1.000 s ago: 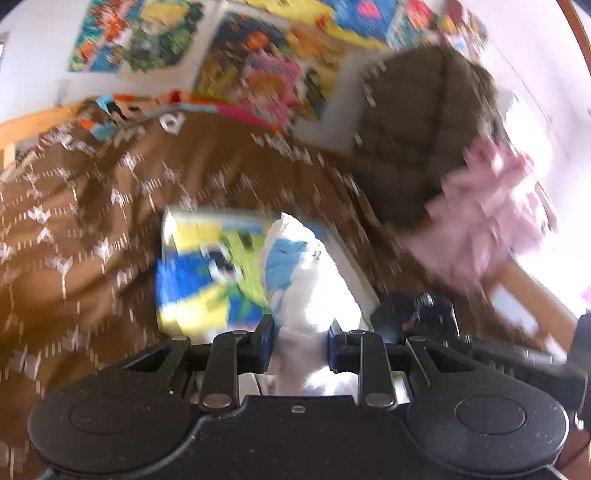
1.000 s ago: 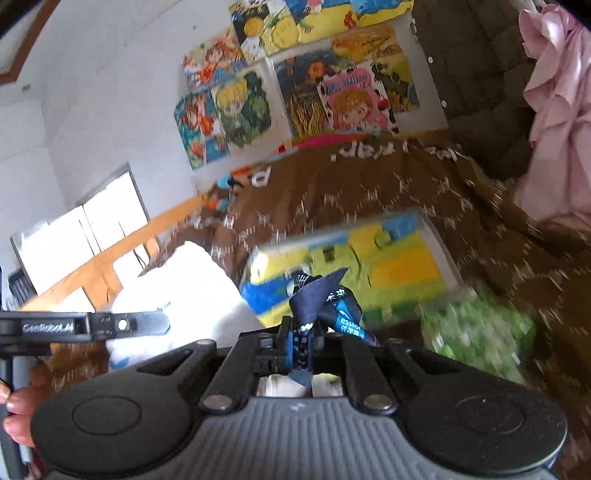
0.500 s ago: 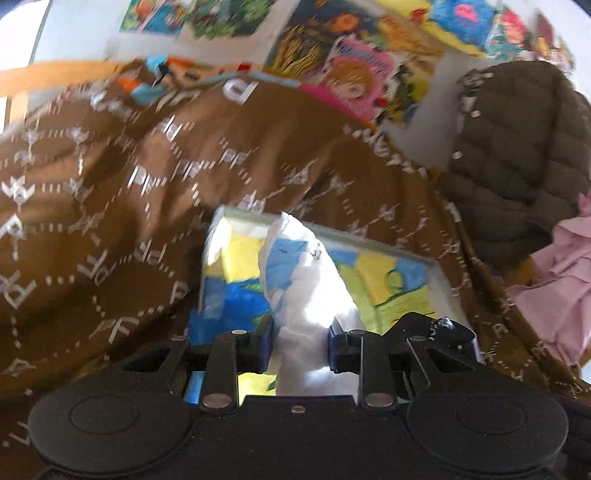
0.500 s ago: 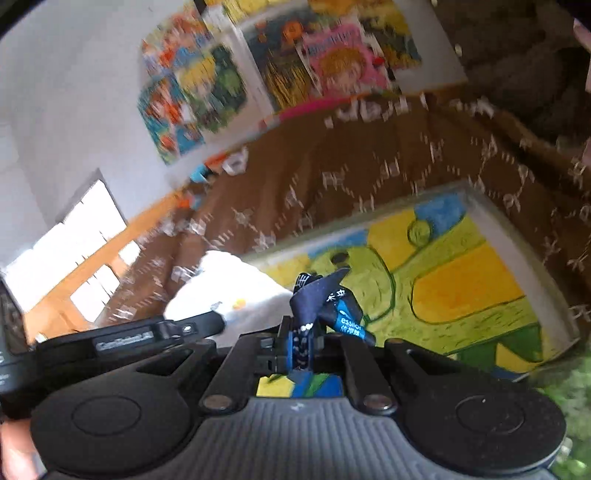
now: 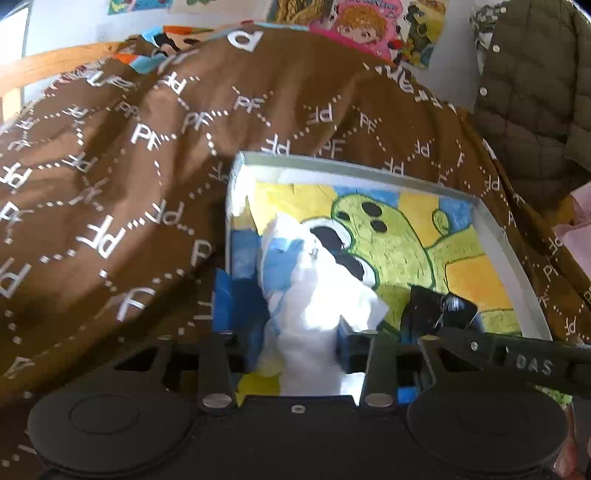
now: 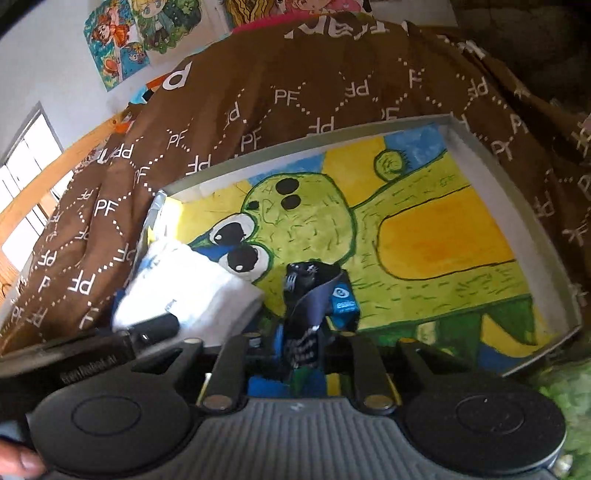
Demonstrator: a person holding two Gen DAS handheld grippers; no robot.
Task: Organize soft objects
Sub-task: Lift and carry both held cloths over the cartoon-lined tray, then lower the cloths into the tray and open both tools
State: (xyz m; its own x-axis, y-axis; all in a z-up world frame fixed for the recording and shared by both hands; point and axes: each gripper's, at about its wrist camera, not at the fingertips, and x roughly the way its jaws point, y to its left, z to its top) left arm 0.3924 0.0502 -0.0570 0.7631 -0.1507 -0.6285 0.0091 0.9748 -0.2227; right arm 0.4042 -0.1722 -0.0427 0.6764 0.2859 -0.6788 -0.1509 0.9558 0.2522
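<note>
Left gripper (image 5: 301, 328): jaws narrowed on a white soft item (image 5: 310, 295) with blue patches; the cloth bulges up and forward from between the blue-padded fingers (image 5: 236, 306).
White soft item, position: held over the near left part of the tray (image 5: 495, 229), close to its left wall. The right wrist view shows the same bundle (image 6: 192, 288) at the tray's left corner, with the tip of the left gripper (image 6: 155, 328) against it.
Right gripper (image 6: 303, 343): jaws drawn close on a dark navy soft item (image 6: 310, 295) with white print and a light-blue label (text on the label too small to read).
Navy soft item, position: gripped over the tray's near edge, roughly centre-left, just beside the white bundle. In the left wrist view it appears as a dark lump (image 5: 439, 306) at the end of the right gripper (image 5: 436, 325), low over the painted base.
Tray: shallow, pale-walled (image 6: 554, 258), base covered by a painted picture of a green cartoon creature on yellow and blue.
Supporting surface: brown bedcover (image 5: 129, 184) with white "PF" lettering and dotted diamonds; the tray rests on it.
Surroundings: cartoon posters (image 5: 362, 22) on the wall beyond the bed; olive quilted jacket (image 5: 532, 96) at the right; wooden bed frame (image 6: 55, 173) at the left; green fuzzy material (image 6: 561, 398) just outside the tray's near right corner (nature not determinable).
</note>
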